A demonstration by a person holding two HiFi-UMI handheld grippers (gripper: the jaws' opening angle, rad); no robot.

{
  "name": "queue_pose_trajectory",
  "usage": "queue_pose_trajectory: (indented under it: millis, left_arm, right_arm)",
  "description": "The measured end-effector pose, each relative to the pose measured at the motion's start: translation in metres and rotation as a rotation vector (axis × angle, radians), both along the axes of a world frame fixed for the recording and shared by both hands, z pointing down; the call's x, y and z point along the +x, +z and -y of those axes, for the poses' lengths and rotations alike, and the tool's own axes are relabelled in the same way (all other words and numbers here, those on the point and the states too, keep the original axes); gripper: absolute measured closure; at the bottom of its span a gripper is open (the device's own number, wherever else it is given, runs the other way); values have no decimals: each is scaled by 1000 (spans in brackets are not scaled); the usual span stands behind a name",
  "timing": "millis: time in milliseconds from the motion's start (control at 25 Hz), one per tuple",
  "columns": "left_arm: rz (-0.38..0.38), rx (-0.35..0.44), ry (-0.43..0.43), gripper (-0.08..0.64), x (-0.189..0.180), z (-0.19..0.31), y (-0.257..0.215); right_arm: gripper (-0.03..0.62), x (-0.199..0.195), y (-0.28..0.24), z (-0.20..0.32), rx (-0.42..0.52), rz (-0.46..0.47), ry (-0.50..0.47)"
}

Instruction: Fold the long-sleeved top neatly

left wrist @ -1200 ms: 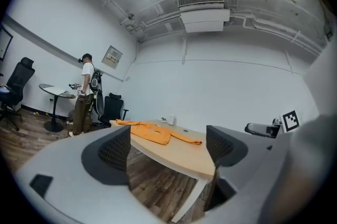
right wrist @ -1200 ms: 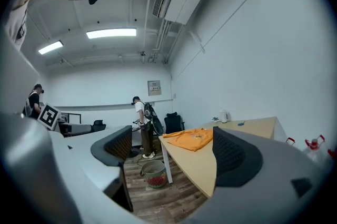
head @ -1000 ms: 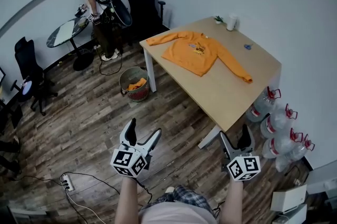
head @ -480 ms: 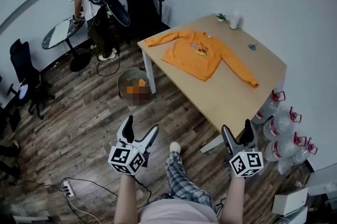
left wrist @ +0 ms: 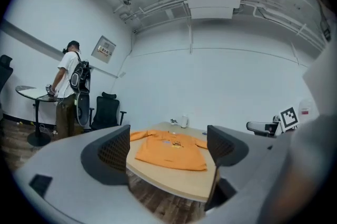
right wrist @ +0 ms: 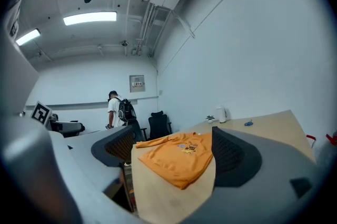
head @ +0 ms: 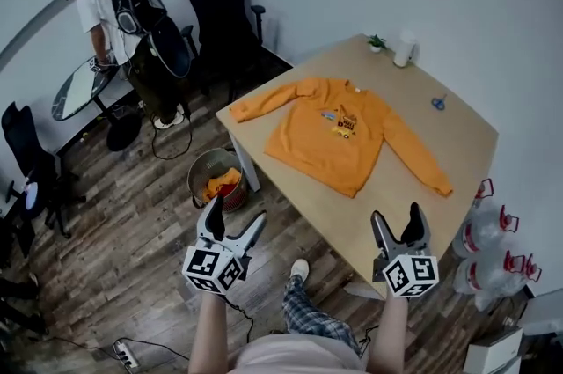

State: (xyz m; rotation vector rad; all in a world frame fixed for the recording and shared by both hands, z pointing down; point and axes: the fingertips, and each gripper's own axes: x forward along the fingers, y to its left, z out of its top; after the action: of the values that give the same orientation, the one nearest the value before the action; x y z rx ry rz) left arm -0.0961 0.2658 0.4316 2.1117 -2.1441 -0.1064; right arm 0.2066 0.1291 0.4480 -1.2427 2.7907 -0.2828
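You have bare table all round the spread top, while a basket stands by its left leg, water jugs crowd its right end, and a white container sits at the far edge.

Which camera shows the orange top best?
The head view: it shows the whole orange top from above, both sleeves spread. The two gripper views see it low and foreshortened, partly cut off by their jaws.
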Motion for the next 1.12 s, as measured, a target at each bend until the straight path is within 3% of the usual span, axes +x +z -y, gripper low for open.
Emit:
queue_pose_trajectory:
  millis: [160,400,960,1120]
  left_arm:
    - [-11,-9,29,119,-38,84,-8]
    - [4,-45,95,120,-63,179,-3]
    - [21,-64,271,120,-69,304,-6]
    - [29,-73,356,120,-65,342,-6]
  right_arm:
    - [138,-19,-6,72,-24,9,70]
    - [140,-35,-3,140,-57,2,145]
    - [144,-30,-7,186,-81,11,361]
    - [146,-28,-9,197,-82,22,443]
